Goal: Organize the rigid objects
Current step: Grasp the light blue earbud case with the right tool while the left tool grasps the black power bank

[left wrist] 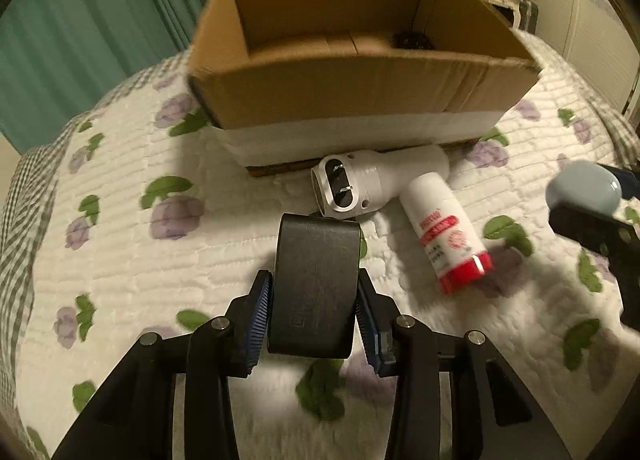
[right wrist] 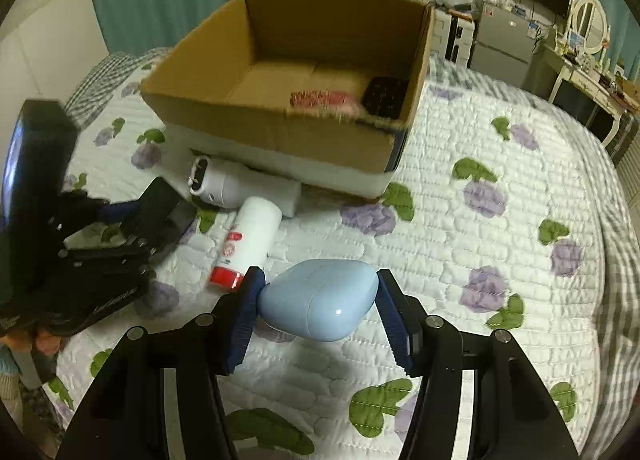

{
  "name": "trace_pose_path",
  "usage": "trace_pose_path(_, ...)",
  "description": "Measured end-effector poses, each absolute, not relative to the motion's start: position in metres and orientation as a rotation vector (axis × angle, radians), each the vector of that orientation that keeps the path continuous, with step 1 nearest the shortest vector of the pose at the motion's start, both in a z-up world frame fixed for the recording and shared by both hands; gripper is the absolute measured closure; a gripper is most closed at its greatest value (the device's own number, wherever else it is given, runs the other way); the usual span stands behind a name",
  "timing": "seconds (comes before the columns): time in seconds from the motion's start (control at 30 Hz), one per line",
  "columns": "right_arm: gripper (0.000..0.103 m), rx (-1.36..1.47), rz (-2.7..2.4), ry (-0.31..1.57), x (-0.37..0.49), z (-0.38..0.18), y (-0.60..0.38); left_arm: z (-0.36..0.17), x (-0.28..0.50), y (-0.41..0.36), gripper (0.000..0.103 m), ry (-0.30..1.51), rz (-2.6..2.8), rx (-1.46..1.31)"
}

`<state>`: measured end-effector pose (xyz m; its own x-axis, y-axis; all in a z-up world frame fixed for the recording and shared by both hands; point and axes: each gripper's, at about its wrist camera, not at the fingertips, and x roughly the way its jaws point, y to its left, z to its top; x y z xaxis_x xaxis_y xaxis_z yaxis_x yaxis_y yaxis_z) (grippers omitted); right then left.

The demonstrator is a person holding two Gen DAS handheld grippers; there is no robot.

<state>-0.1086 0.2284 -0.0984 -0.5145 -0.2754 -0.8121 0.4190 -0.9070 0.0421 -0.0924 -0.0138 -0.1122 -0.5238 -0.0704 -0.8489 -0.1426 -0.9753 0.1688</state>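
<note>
My left gripper (left wrist: 314, 296) is shut on a dark grey rounded case (left wrist: 314, 284), held above the quilt in front of an open cardboard box (left wrist: 360, 88). My right gripper (right wrist: 318, 304) is shut on a light blue pebble-shaped case (right wrist: 318, 306); it also shows in the left wrist view (left wrist: 582, 186) at the right edge. A white cylindrical device (left wrist: 372, 182) and a white bottle with a red cap (left wrist: 448, 236) lie on the quilt against the box front. In the right wrist view the box (right wrist: 280, 128) holds a pink item (right wrist: 320, 99) and a black item (right wrist: 384, 96).
Everything rests on a bed with a white floral quilt (right wrist: 480, 244). Teal curtains (left wrist: 80, 20) hang behind the box. A dresser with a mirror (right wrist: 588, 24) and other furniture stand at the far right. The left gripper (right wrist: 158, 212) shows at the left in the right wrist view.
</note>
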Motion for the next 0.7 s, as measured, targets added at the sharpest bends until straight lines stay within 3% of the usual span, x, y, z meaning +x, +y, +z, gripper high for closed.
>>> trace_pose_path(0.43, 0.047, 1.011, -2.52, 0.184, -0.1, -0.001, 0.231, 0.013, -0.069, -0.015, 0.062, 0.265, 2.865, -1.244)
trace_pose_path(0.7, 0.047, 0.856, -2.565, 0.161, -0.123, 0.05, 0.231, 0.042, -0.113, 0.0, 0.062, 0.215, 2.892, -1.13)
